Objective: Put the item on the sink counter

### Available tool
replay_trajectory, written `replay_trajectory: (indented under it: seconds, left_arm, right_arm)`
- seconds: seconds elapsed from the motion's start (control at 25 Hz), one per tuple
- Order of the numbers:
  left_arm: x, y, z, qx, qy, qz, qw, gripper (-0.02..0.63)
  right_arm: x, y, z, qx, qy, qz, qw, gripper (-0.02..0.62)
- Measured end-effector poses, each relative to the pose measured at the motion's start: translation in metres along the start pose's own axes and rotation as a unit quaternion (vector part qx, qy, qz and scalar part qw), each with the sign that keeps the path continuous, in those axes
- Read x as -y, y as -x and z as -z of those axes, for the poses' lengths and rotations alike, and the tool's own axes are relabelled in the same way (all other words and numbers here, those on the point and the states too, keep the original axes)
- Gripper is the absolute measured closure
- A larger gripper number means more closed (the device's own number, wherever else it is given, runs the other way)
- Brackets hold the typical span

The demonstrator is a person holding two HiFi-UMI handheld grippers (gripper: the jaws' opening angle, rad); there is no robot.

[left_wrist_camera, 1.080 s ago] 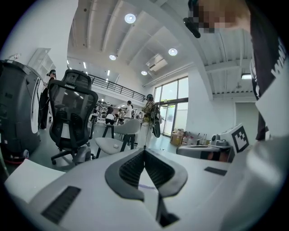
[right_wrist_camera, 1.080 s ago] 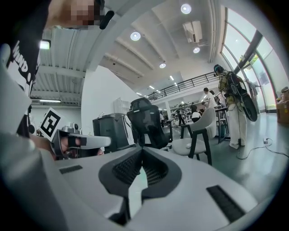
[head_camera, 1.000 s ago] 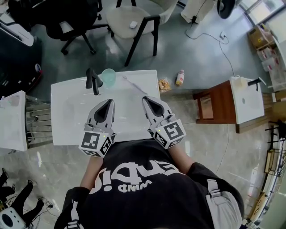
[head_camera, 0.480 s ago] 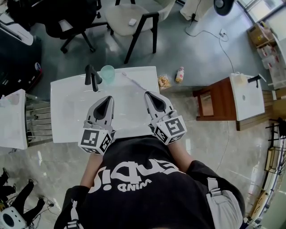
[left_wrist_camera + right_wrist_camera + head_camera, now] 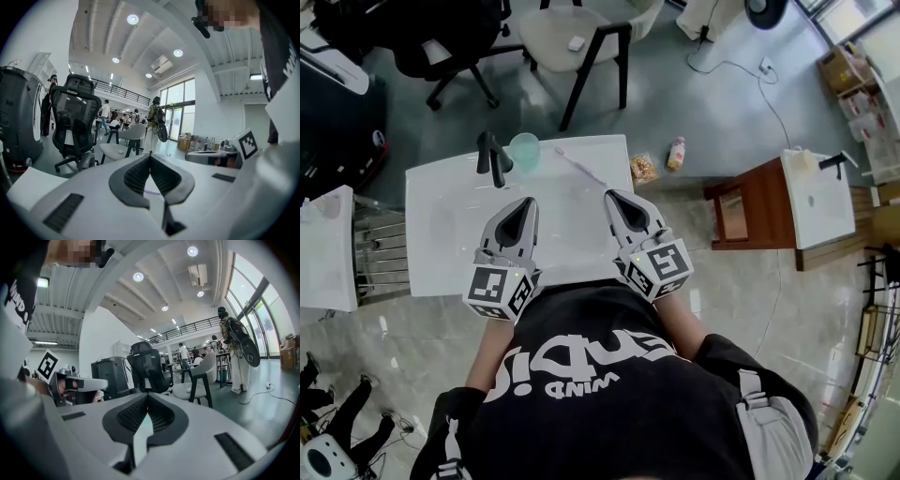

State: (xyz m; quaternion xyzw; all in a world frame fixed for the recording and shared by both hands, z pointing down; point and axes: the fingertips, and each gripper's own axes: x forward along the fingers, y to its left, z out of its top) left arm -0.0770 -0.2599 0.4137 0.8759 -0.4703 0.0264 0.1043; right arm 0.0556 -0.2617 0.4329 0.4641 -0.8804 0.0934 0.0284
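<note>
From the head, looking steeply down onto the white desk (image 5: 441, 253), with left gripper (image 5: 527, 202) and right gripper (image 5: 610, 195) close beneath. From each gripper, set low just behind its own meeting jaws, facing level out into the hall. Shared by both gripper views: the black office chair (image 5: 75, 112), the white chair (image 5: 123, 140), and the opposite gripper at the inner edge. Shared with the head view: both chairs, beyond the desk.

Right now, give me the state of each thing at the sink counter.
Left gripper: shut, empty, over the counter.
Right gripper: shut, empty, over the counter.
Cup: upright beside the faucet.
Thin stick: lying flat on the counter.
Bottle: on the floor, off the counter.
</note>
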Motion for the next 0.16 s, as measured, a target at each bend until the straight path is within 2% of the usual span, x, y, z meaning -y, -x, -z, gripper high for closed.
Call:
replay_trajectory:
  seconds: [0.16]
  left_arm:
    - [0.0004, 0.0003, -0.0017, -0.004, 0.000, 0.001, 1.0000, 0.586]
  right_arm:
    - [-0.0001, 0.0010, -0.0017, -0.002, -0.002, -0.001, 1.000, 0.577]
